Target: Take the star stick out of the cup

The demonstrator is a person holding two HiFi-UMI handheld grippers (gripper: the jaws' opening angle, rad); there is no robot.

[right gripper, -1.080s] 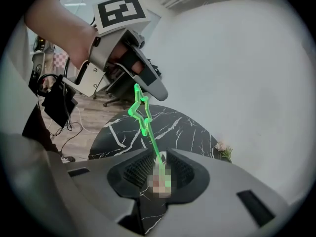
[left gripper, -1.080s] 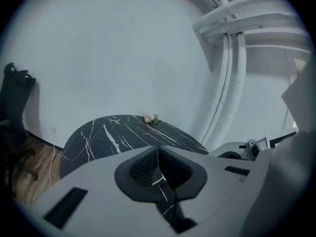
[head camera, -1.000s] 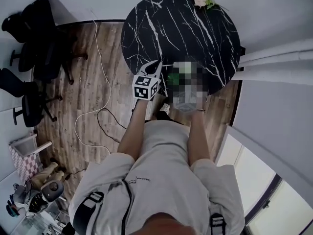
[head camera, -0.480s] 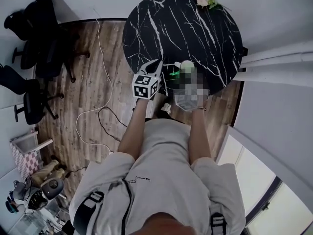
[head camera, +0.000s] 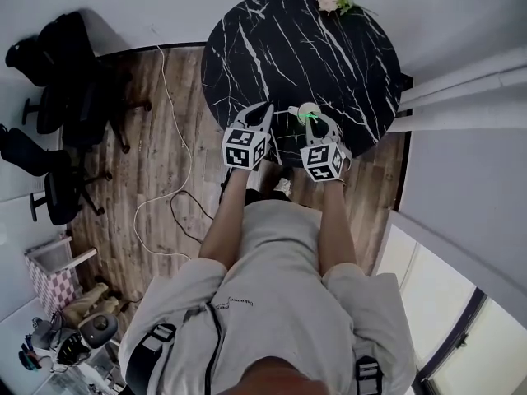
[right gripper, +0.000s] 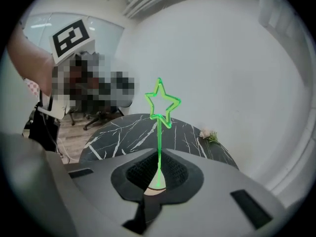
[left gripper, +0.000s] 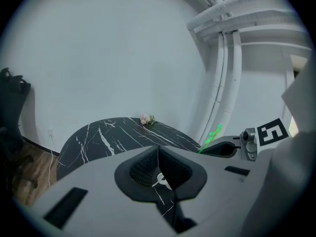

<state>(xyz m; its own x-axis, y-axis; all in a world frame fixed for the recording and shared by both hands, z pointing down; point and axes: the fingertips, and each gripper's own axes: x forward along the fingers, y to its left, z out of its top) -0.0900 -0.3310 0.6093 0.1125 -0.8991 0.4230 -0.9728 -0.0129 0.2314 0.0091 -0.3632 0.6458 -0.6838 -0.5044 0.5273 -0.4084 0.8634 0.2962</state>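
While the left claw [left gripper: 158, 154] hangs pressed together with nothing in it at the 7 o'clock rim of the round black marble surface [head camera: 280, 48], the right claw [right gripper: 159, 164] is clamped on the green star stick [right gripper: 159, 135]. The stick stands upright, its lower end in the pale cup [head camera: 301, 109] at 6 o'clock. A pink flower [head camera: 333, 2] lies at 1 o'clock.

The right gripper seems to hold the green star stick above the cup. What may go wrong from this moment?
1. The cup stands free: the left gripper is shut, empty and apart from it. If the right gripper lifts the star stick at a slant, the cup may tip or drag.
2. The cup sits near the table's front edge, so it might fall off.
3. Only the jaw tips pinch the thin stem; it may slip.
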